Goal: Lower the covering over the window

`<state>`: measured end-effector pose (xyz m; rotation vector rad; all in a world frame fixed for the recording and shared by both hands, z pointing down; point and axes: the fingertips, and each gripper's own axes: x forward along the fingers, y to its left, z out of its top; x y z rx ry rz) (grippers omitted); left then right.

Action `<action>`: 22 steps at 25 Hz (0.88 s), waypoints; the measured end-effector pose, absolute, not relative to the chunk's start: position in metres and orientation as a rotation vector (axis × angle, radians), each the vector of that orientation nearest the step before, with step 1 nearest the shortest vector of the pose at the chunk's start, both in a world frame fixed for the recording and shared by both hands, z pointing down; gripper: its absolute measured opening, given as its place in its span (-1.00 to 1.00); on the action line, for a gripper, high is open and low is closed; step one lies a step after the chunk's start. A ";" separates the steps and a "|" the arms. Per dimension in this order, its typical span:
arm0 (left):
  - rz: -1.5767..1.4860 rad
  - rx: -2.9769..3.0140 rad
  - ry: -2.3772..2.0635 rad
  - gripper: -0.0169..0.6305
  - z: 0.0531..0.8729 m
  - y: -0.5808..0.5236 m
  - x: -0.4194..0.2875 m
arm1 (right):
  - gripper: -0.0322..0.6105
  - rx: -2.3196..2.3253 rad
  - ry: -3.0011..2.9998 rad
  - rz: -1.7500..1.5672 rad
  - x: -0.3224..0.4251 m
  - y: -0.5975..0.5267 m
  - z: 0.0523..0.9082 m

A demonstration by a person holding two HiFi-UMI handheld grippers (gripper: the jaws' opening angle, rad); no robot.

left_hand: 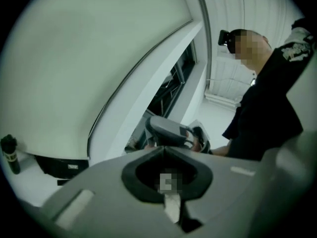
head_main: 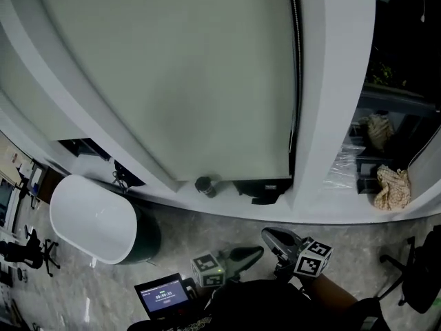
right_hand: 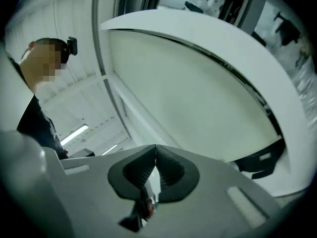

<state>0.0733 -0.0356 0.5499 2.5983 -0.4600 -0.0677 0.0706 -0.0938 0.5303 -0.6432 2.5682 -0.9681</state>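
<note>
Blind point(head_main: 179, 74) sits low over window, hem near sill point(head_main: 220, 204); pale matte fabric, flat, smooth. Dark cord point(head_main: 297, 67) hangs at right edge, untouched. Left gripper point(left_hand: 163, 148) and right gripper point(right_hand: 155, 148) held low, well clear; task likely done. Ribbed dark fingers point(right_hand: 169, 170) clenched tip to tip, empty.

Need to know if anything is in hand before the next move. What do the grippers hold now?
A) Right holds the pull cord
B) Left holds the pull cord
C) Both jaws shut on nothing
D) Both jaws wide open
C: the jaws of the left gripper and the right gripper meet with nothing between them, and the pull cord hangs untouched beside the blind.
</note>
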 end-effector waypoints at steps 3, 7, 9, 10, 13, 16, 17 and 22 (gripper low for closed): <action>-0.053 2.615 -0.461 -0.96 0.547 -0.019 0.052 | -0.88 -0.509 2.560 -1.015 0.030 -0.078 0.520; -0.069 2.591 -0.517 -0.96 0.551 0.010 -0.001 | -0.88 -0.477 2.606 -1.047 -0.031 -0.045 0.527; -0.056 2.578 -0.536 -0.96 0.554 0.025 -0.032 | -0.88 -0.494 2.615 -1.050 -0.065 -0.025 0.530; -0.049 2.573 -0.542 -0.96 0.556 0.033 -0.048 | -0.88 -0.514 2.616 -1.049 -0.081 -0.017 0.531; -0.015 2.588 -0.555 -0.96 0.566 0.060 -0.093 | -0.88 -0.595 2.624 -1.018 -0.122 0.013 0.534; 0.017 2.586 -0.557 -0.96 0.572 0.083 -0.123 | -0.88 -0.685 2.620 -1.006 -0.144 0.040 0.537; 0.017 2.565 -0.555 -0.96 0.572 0.089 -0.132 | -0.88 -0.709 2.614 -1.012 -0.149 0.048 0.537; -0.058 2.531 -0.501 -0.96 0.566 0.112 -0.147 | -0.88 -0.806 2.621 -0.940 -0.160 0.082 0.529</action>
